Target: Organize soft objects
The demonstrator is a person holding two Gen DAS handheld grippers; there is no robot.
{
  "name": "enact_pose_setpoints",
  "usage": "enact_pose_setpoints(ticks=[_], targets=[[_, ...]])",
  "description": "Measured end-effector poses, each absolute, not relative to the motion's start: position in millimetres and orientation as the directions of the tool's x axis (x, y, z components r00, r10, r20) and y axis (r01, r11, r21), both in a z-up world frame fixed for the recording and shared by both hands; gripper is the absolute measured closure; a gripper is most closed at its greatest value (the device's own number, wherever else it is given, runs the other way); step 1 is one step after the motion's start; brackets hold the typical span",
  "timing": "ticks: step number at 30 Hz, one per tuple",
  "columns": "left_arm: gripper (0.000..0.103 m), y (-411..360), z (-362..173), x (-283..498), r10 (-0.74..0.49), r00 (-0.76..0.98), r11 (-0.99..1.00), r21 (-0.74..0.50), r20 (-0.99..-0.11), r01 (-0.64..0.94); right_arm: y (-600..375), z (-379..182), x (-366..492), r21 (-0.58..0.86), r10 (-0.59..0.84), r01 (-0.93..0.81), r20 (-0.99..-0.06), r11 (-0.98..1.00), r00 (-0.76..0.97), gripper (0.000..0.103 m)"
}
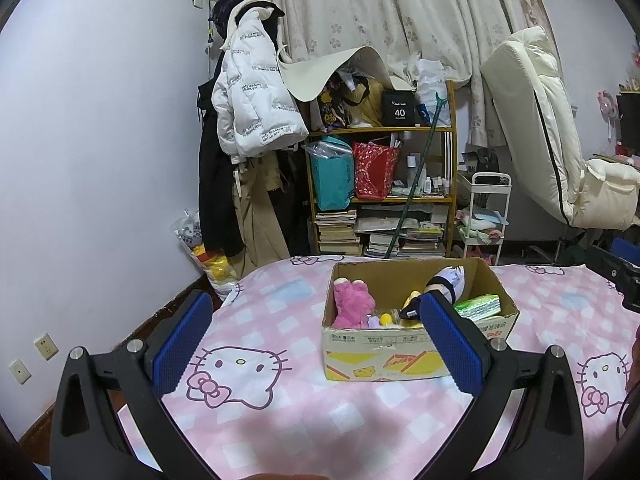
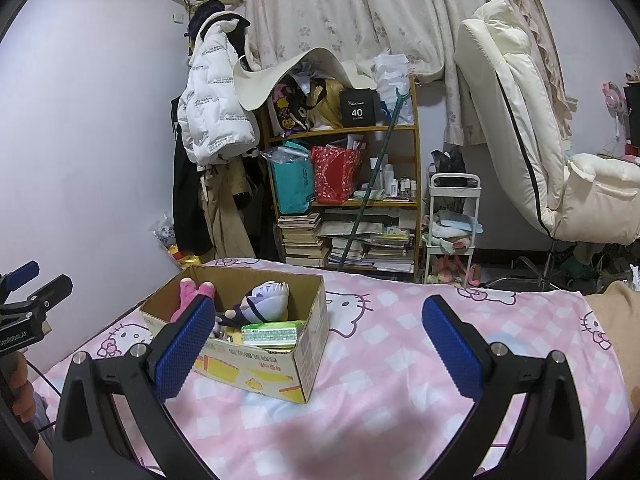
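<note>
While both grippers' fingers [image 1: 180,340] apart & empty, toy box [image 1: 400,354] just ahead on bed [image 1: 320,420]

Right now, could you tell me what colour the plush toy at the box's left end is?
Pink; the plush toy shows best in the left wrist view.

Background: white puffer jacket [image 1: 252,92] hanging on the wall over dark garments; wooden shelf [image 1: 451,160] holding a teal bag [image 1: 332,180], a red bag [image 1: 374,170] and stacked books [image 1: 338,232] (lowest tier); cream reclining chair [image 2: 520,128]; floral curtain [image 1: 380,8].
</note>
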State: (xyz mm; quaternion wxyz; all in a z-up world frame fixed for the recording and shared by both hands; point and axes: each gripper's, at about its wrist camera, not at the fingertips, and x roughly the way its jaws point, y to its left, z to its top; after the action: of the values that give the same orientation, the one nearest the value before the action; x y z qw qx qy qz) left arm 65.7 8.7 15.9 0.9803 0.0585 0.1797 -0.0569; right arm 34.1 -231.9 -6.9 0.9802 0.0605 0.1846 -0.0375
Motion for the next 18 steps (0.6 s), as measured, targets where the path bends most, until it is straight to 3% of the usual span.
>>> enact_pose_setpoints(ticks=[18], targets=[[0.001,11.8,15.2,67.3,-0.095,0.922,0.989,0.074,-0.375,0.131,-230.3,-8.7,35.1,0.101,-0.06,0.104,-0.369,0.989,0.928,0.0]])
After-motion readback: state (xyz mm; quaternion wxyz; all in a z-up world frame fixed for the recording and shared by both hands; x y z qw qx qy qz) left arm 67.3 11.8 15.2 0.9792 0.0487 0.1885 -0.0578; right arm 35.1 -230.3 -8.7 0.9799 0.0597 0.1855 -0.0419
